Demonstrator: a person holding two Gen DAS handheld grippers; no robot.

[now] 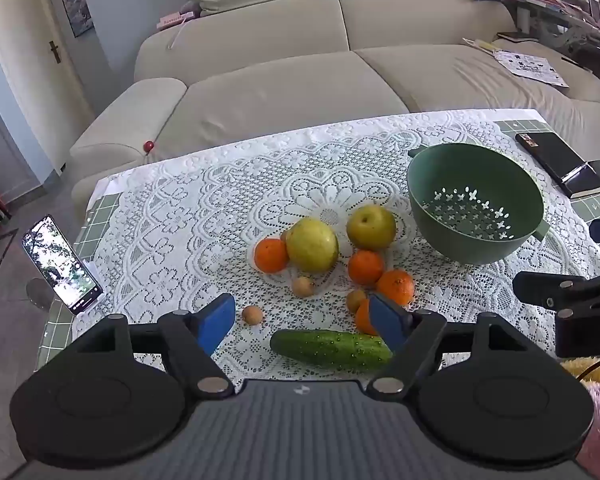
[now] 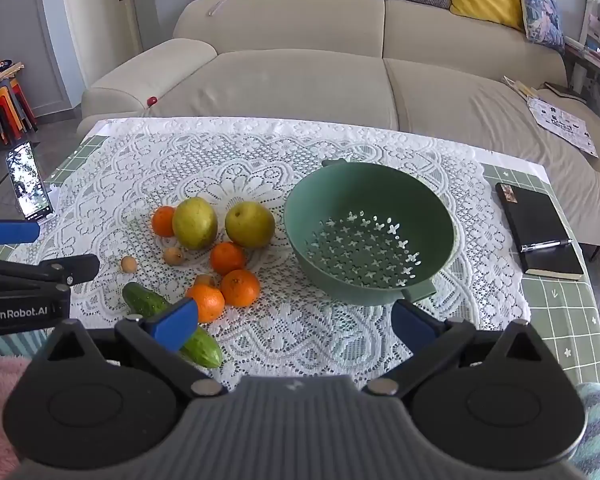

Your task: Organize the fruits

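Fruit lies loose on a white lace cloth: two yellow-green pears (image 1: 312, 245) (image 2: 249, 224), several oranges (image 1: 366, 267) (image 2: 240, 287), small brown round fruits (image 1: 252, 315) (image 2: 129, 264) and a cucumber (image 1: 332, 350) (image 2: 148, 302). An empty green colander (image 1: 474, 208) (image 2: 370, 232) sits to their right. My left gripper (image 1: 304, 322) hovers open above the near side of the pile, nothing between its blue pads. My right gripper (image 2: 296, 322) hangs open before the colander, holding nothing. Its left finger covers the cucumber's middle.
A phone (image 1: 62, 266) (image 2: 28, 180) leans on a stand at the table's left edge. A black notebook with a pen (image 2: 538, 230) (image 1: 558, 162) lies at the right. A beige sofa (image 2: 300, 76) runs behind the table, a small red ball (image 1: 149, 145) on its arm.
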